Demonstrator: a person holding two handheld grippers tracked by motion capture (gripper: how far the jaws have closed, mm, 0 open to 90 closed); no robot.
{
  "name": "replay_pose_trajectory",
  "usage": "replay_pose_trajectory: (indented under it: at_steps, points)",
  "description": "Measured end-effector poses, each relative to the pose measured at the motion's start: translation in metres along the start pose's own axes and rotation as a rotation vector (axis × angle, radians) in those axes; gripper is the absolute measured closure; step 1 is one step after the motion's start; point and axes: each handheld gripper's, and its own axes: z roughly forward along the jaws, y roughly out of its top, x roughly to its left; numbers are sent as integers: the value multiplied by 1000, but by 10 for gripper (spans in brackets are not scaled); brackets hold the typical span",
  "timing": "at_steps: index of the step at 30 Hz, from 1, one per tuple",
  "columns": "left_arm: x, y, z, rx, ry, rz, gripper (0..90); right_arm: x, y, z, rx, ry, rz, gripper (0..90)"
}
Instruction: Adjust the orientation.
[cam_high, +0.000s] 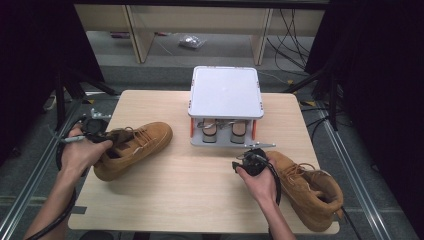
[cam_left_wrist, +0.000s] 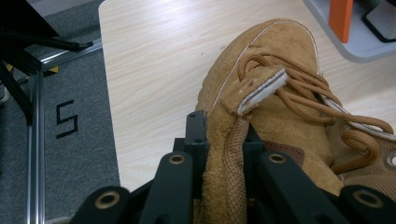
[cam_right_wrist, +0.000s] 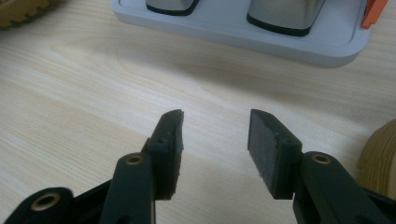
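Left gripper (cam_left_wrist: 224, 140) clamped on the collar of the tan suede boot (cam_high: 135, 147), jaws pinching the ankle edge where a lace runs down between them; judged a carrying grip, taken at the stiff rim so the boot can be lifted or steered without crushing the toe. This boot lies at the table's (cam_high: 200, 200) left side, toe pointing right and far, toward the grey two-tier stand (cam_high: 226, 92) at the far middle. Boot looks soft-napped, pale stitching round the toe cap, matching brown laces loosely threaded, tongue (cam_left_wrist: 261, 91) folded up showing a whitish edge. Right gripper (cam_right_wrist: 215, 140) held low over bare wood near the stand, jaws apart with nothing between them; probably waiting its turn. Second boot (cam_high: 310, 190) rests at near right, just beside that hand.
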Motion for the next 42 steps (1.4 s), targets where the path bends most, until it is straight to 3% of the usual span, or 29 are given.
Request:
replay_pose_trajectory:
  at_steps: [2,4,7,11,12,17,18,21,23,24,25,29,30,32,38,40,41,42]
  points:
    - [0,1,0,-5,0,-12,799,0,0,0,2,1,-11,557]
    - [0,3,0,-11,0,-21,800,4,-1,0,14,6,39,557]
    - [0,6,1,-16,-1,-23,800,-1,-1,1,9,-31,-15,557]
    - [0,10,2,-17,-6,-45,800,2,-1,-1,0,3,4,557]
    - [0,10,2,-17,-6,-43,800,3,0,-2,6,7,28,557]
    - [0,15,4,-26,-9,-51,800,3,-1,-1,0,-14,11,557]
    - [-1,15,4,-26,-8,-58,800,0,-2,1,-6,-26,-30,557]
    - [-1,18,5,-26,-9,-67,800,6,-3,0,17,-24,23,557]
    - [-1,20,6,-29,-11,-71,800,6,-3,-1,6,-6,9,557]
    - [-1,21,6,-32,-10,-74,800,4,-4,1,-1,-2,-26,557]
    - [-1,21,6,-31,-7,-80,800,7,-4,0,3,-3,10,557]
    - [0,26,6,-37,-14,-88,801,7,-5,0,7,5,4,557]
    - [0,27,6,-40,-14,-91,800,6,-5,0,0,1,-18,557]
    - [1,30,6,-43,-15,-92,801,9,-6,-1,7,4,9,557]
    - [0,38,6,-55,-12,-106,801,9,-9,0,-5,12,-22,557]
    - [1,41,6,-59,-19,-110,800,11,-9,-1,-1,17,-7,557]
    - [1,42,6,-58,-20,-110,800,12,-9,-2,1,13,2,557]
    - [1,43,6,-62,-21,-108,801,10,-10,-3,9,-13,-25,557]
